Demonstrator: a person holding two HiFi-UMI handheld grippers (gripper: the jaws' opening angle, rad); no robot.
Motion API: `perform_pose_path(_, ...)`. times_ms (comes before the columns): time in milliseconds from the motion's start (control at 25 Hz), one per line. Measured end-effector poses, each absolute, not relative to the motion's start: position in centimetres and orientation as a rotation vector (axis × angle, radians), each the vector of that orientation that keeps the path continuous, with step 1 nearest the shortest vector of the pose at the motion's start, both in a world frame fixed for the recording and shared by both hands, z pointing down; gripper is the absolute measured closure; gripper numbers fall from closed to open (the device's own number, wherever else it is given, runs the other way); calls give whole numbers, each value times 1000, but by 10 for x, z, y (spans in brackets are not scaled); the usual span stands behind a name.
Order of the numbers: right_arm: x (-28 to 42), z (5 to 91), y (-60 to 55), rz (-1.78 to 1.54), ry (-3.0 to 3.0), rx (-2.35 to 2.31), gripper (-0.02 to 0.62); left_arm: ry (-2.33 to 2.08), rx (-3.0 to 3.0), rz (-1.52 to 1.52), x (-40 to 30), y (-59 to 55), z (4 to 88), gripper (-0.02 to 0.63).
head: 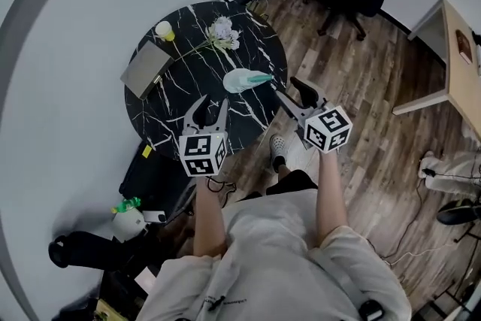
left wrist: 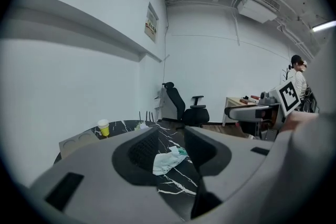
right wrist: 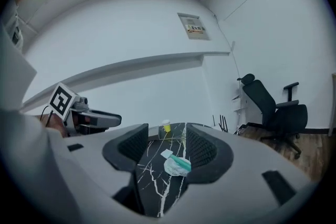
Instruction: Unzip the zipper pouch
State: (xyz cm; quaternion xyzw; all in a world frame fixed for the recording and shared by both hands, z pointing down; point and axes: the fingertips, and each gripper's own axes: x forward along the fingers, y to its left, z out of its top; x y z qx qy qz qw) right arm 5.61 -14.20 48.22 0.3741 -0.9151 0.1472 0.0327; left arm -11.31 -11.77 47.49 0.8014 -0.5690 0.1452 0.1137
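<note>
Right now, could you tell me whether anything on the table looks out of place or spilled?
Nothing is spilled or damaged. Only the flower lies loose and flat on the table; the pouch looks crumpled.

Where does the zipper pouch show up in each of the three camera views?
Head view: zipper pouch, right of centre on the black marble table.
Left gripper view: zipper pouch, low centre, seen beyond the open jaws.
Right gripper view: zipper pouch, low centre, beyond the open jaws.
Shared landmark: the yellow cup.
</note>
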Motion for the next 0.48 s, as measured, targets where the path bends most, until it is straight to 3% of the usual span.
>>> perform_pose_path(480,42,652,-222,356,-2526,625,371,-1577,2285,577,-68,-209,535,446)
